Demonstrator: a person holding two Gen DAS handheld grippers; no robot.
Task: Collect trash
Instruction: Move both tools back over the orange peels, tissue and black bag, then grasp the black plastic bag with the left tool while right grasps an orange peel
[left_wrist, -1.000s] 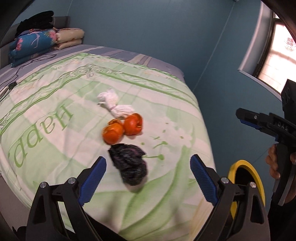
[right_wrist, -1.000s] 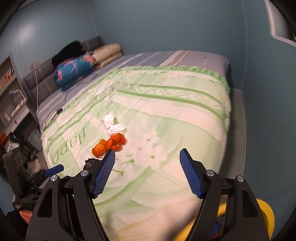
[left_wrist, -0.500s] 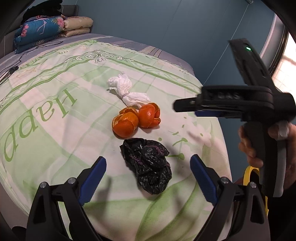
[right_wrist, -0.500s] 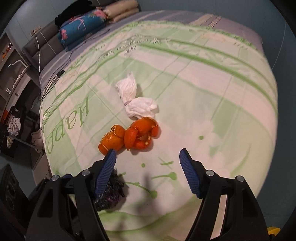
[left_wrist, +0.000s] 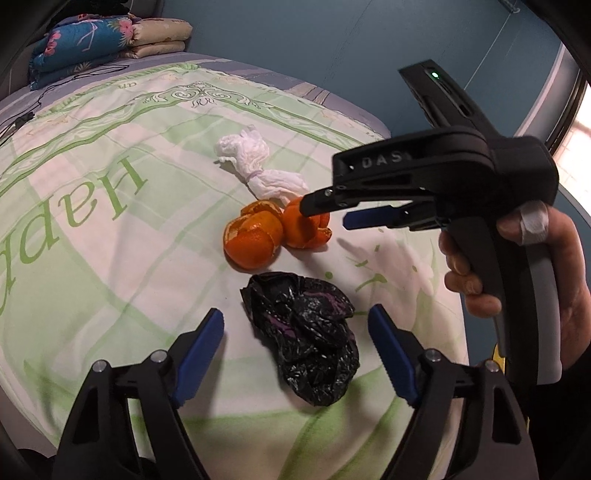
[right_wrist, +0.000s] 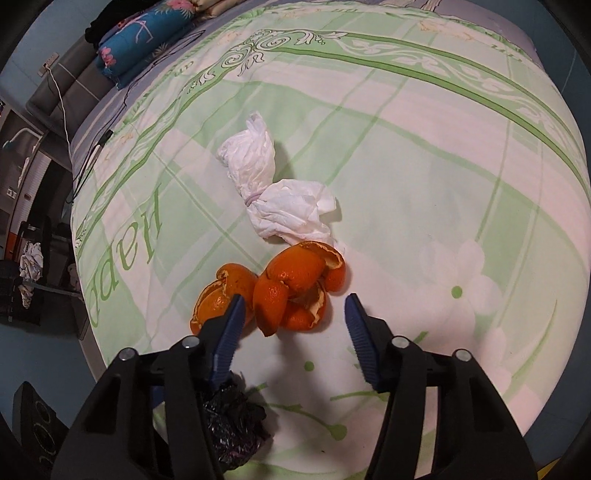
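Note:
On the green and white bedspread (left_wrist: 92, 236) lie a crumpled black plastic bag (left_wrist: 306, 332), two orange peels (left_wrist: 255, 240) and a twisted white tissue (left_wrist: 258, 170). My left gripper (left_wrist: 295, 339) is open and hovers with the black bag between its fingers. My right gripper (right_wrist: 293, 314) is open just above the right-hand peel (right_wrist: 299, 288), empty. The other peel (right_wrist: 221, 291) sits by its left finger. The tissue (right_wrist: 277, 199) lies beyond. The black bag (right_wrist: 232, 421) shows partly behind the right gripper's left finger. The right gripper (left_wrist: 332, 210) also shows in the left wrist view.
Folded quilts and pillows (left_wrist: 92, 40) are stacked at the bed's far end. A cable (right_wrist: 92, 155) trails over the bed's left side. A yellow rim (left_wrist: 498, 354) shows below the bed's edge at the right. Blue walls surround the bed.
Both grippers have moved down and closer to the trash. The right gripper has come over the orange peels. The left gripper has closed in on the black bag.

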